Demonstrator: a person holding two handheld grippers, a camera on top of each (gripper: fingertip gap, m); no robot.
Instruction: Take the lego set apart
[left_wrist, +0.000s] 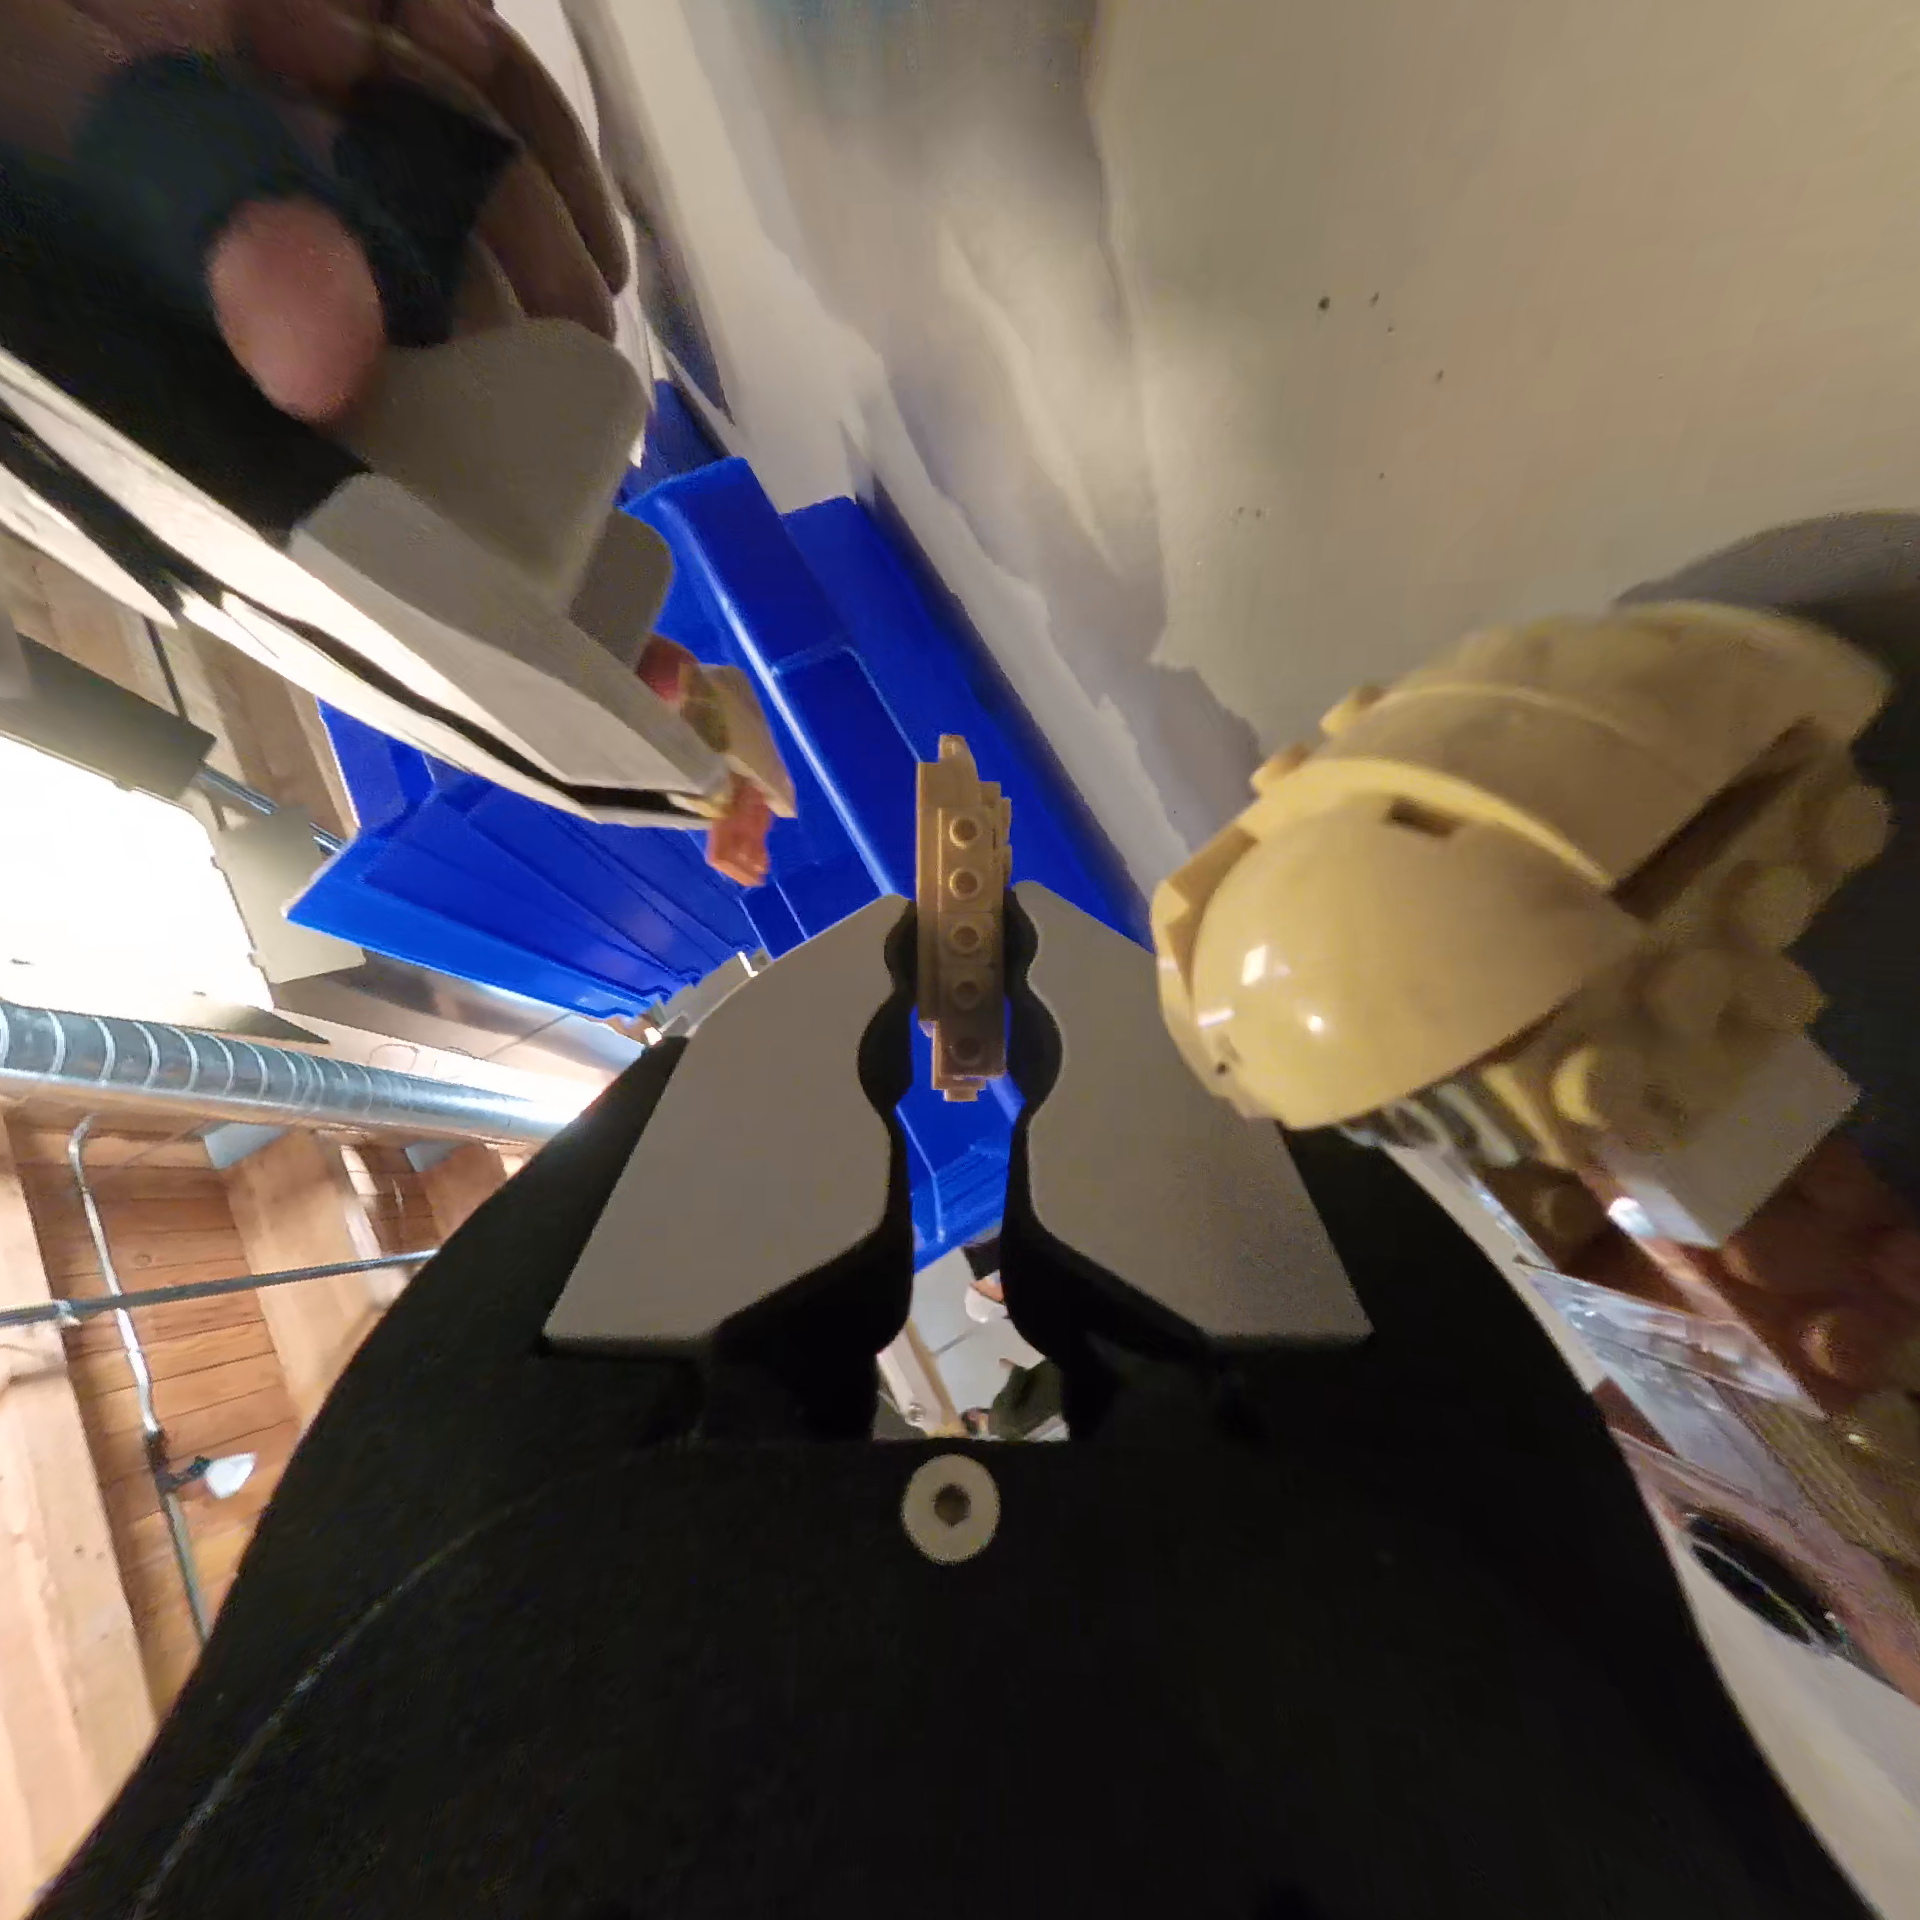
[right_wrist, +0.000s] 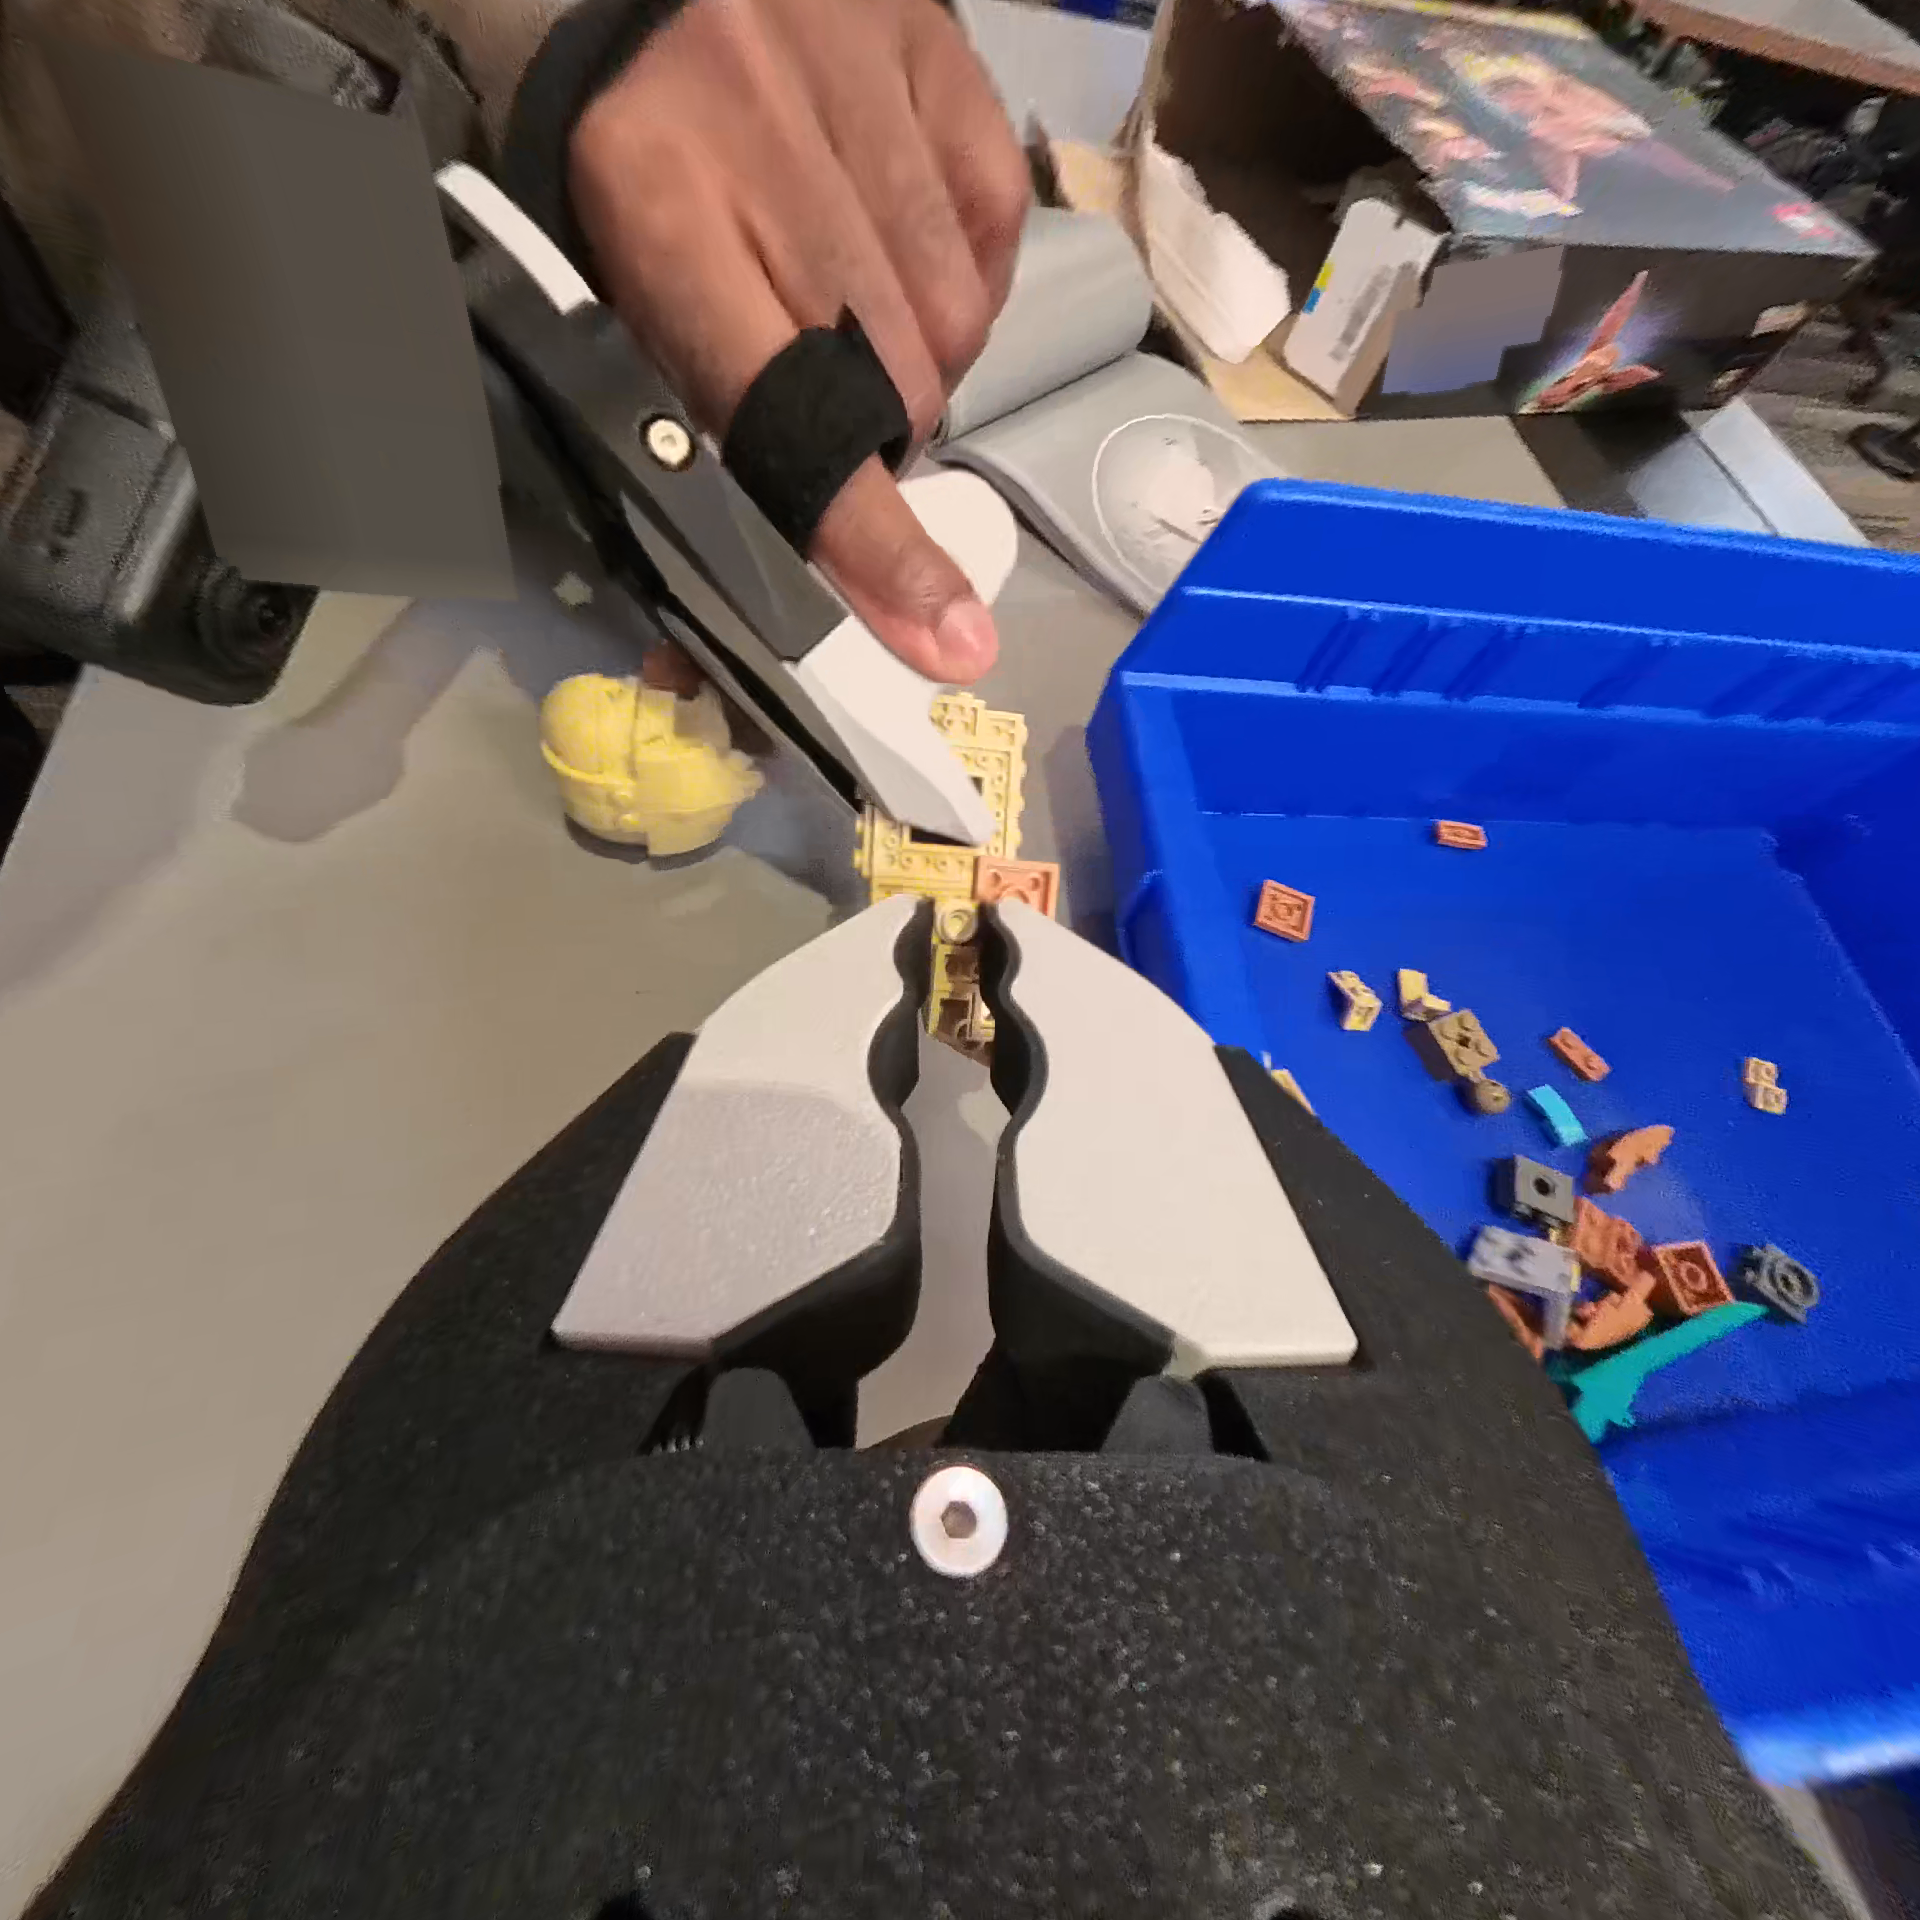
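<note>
Tan brick assembly (right_wrist: 940, 831); blue bin (right_wrist: 1558, 727); pale-yellow dome (right_wrist: 634, 774).

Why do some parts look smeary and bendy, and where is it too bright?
Left wrist view: the cream dome-shaped brick model and the hand look smeared, a white patch at the left edge is washed out, and the silver pipe bends from the wide lens. Right wrist view: the hand and the near corner of the blue bin are blurred, while the tan brick piece stays fairly sharp.

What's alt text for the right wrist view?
Right gripper and left gripper both clamp a tan brick assembly above a grey table. Blue bin of loose bricks at right; pale yellow brick dome behind.
</note>
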